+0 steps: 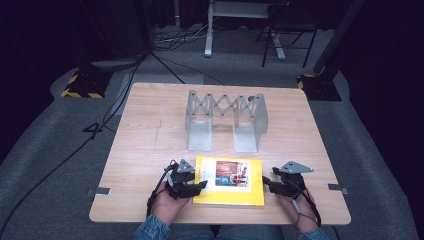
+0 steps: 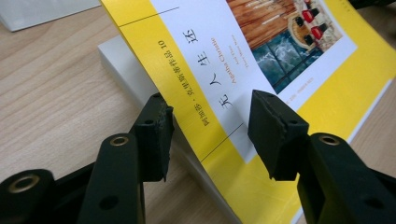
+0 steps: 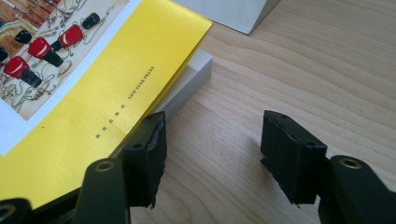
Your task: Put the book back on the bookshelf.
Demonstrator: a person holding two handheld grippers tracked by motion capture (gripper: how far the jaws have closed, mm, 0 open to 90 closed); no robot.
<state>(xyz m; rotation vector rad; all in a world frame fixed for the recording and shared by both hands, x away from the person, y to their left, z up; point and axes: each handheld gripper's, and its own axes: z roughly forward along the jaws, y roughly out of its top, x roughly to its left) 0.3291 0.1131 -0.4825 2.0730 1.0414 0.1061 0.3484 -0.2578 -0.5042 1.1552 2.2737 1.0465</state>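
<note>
Left gripper [image 2: 210,135]: the fingers [image 2: 154,135] are standing apart, straddling the left edge of the yellow book [image 1: 229,181] without pressing on it; one pad is sitting beside the white page block, the other is hovering over the cover. Right gripper [image 3: 212,156]: the fingers [image 3: 149,156] are standing apart over bare wood, the near pad lying just beside the book's right edge. The book is lying flat at the 6 o'clock edge of the wooden table [image 1: 150,130], between both grippers. Its cover is showing a white panel with a coloured picture and printed characters. A grey metal expanding rack [image 1: 226,120] is standing at 12 o'clock from the book, well apart. Grey carpet [image 1: 45,165], black cables [image 1: 110,107] and stand legs [image 1: 270,35] are surrounding the table in a dark room
</note>
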